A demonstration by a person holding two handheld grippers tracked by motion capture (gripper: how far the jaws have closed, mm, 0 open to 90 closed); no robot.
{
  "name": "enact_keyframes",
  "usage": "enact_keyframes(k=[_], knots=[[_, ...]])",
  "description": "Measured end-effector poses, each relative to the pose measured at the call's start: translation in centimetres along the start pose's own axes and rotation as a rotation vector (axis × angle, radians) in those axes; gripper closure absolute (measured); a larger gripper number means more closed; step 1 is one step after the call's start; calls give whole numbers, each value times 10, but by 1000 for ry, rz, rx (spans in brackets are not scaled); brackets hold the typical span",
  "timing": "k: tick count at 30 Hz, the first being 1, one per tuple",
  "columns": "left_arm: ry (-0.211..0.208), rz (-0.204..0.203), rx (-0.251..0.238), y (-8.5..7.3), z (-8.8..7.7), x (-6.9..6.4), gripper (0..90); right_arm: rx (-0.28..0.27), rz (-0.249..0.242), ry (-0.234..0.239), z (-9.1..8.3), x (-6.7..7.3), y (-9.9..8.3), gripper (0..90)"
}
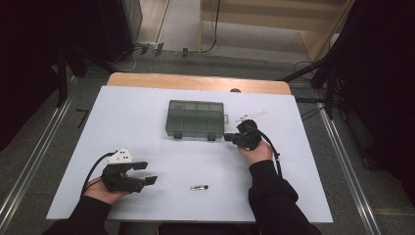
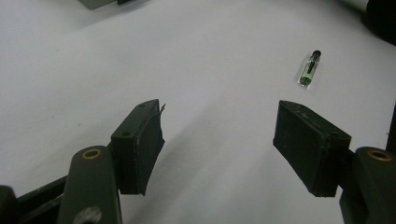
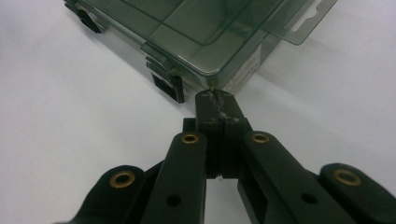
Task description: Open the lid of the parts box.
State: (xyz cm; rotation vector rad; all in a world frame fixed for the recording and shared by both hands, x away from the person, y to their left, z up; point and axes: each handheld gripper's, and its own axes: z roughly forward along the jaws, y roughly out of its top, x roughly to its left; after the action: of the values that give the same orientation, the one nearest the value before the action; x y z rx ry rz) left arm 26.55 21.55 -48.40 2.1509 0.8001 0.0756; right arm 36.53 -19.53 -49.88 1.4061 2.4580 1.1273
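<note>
Right gripper [image 1: 228, 138]: jaws closed, nothing held, tips touching organiser box [image 1: 195, 119] corner at 9 o'clock
Left gripper [image 1: 146, 172]: jaws wide open, nothing held

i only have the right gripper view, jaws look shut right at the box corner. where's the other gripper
Observer: The left gripper rests at the near left of the table, well apart from the box.
Operator: is it open
Observer: Yes, its jaws stand wide apart with nothing between them.
Operator: anything else lying on the table
Observer: A small vial lies near the front edge, between the two hands. The left gripper view shows it has a dark cap and green contents.
Operator: is my right gripper holding anything
Observer: No. From above, the right gripper is shut, its tips at the box's near right corner.
</note>
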Motion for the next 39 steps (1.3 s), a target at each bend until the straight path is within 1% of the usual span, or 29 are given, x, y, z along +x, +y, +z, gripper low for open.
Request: enact_keyframes(k=[6, 13, 15, 16, 20, 23, 28, 37, 39], knots=[[-6, 4, 0, 0, 0, 0, 321, -2, 2, 0, 0, -1, 0, 900], [-4, 3, 5, 0, 1, -1, 321, -3, -4, 5, 0, -1, 0, 900], [-5, 5, 5, 0, 1, -1, 321, -3, -5, 4, 0, -1, 0, 900], [-4, 4, 6, 0, 1, -1, 321, 0, -6, -4, 0, -1, 0, 900], [-4, 6, 9, 0, 1, -1, 321, -1, -8, -4, 0, -1, 0, 900], [-6, 6, 8, 0, 1, -1, 321, -1, -3, 0, 0, -2, 0, 900], [-7, 5, 8, 0, 1, -1, 321, -5, -13, -1, 0, -1, 1, 900], [-6, 3, 7, 0, 2, 0, 321, -14, -15, -2, -3, 0, 2, 900], [-6, -4, 4, 0, 2, 0, 321, -16, -21, -3, -3, -1, 2, 900]])
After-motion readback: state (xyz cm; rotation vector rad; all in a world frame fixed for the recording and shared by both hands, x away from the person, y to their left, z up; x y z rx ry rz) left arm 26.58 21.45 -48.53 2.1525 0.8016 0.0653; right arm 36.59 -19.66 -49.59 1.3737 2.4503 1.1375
